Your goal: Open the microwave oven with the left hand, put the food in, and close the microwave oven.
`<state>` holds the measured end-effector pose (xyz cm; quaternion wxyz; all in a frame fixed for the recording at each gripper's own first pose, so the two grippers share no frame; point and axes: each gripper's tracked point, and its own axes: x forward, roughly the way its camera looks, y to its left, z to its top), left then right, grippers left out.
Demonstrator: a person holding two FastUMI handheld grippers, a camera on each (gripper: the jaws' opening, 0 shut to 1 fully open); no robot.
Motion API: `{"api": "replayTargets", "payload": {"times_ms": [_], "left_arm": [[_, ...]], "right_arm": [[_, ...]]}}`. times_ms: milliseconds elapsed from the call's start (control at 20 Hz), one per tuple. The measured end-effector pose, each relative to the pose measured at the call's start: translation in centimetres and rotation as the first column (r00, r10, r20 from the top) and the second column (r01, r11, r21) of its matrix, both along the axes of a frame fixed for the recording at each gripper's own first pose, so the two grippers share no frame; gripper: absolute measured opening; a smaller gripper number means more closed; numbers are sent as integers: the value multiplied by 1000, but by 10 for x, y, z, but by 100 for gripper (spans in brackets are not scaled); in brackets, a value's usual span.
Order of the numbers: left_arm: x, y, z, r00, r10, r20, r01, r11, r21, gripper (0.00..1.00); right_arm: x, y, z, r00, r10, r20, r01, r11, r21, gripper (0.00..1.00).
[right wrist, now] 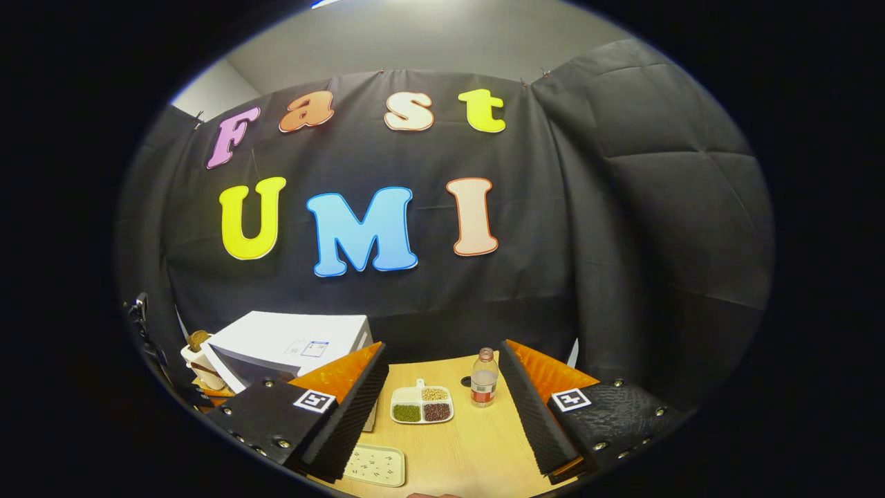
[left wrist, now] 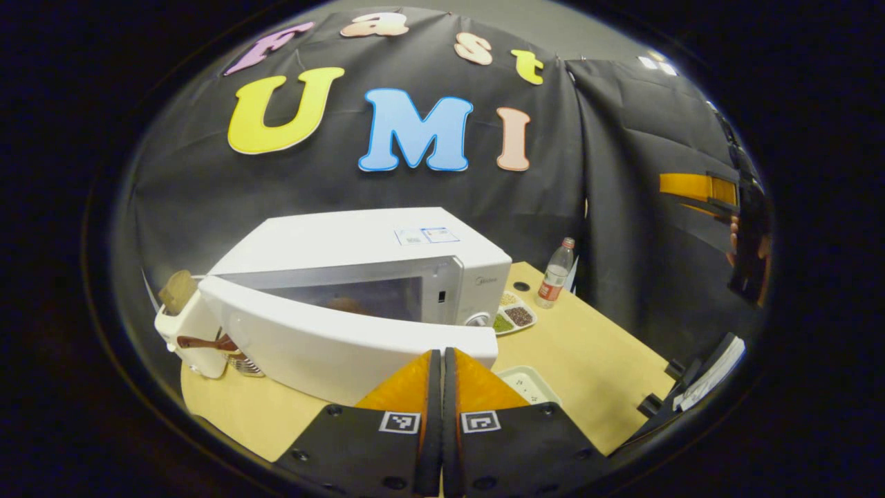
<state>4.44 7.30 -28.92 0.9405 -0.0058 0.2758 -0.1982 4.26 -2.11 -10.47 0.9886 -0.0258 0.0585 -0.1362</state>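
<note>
The white microwave [left wrist: 359, 242] stands on the wooden table [left wrist: 594, 360] with its door [left wrist: 325, 346] swung partly open from the left hinge. A brownish shape [left wrist: 346, 304] sits inside the cavity. My left gripper [left wrist: 442, 356] is shut with nothing between its fingers, its tips right at the door's free edge. The right gripper [left wrist: 691, 190] hangs high at the far right, held by a hand. In the right gripper view my right gripper [right wrist: 442, 360] is open and empty above the table, with the microwave [right wrist: 290, 342] to its left.
A divided plate of beans [right wrist: 422, 404], a water bottle [right wrist: 484, 377] and a small white tray [right wrist: 377, 465] lie on the table to the right of the microwave. A white toaster [left wrist: 187, 325] stands at its left. A dark stand [left wrist: 698, 377] sits at the table's right edge.
</note>
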Motion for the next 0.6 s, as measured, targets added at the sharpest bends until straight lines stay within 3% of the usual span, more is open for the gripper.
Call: {"api": "replayTargets", "payload": {"times_ms": [600], "left_arm": [[40, -24, -10, 999, 23, -23, -23, 1000, -10, 8]], "right_arm": [[12, -7, -5, 1000, -3, -23, 3, 1000, 15, 98]]}}
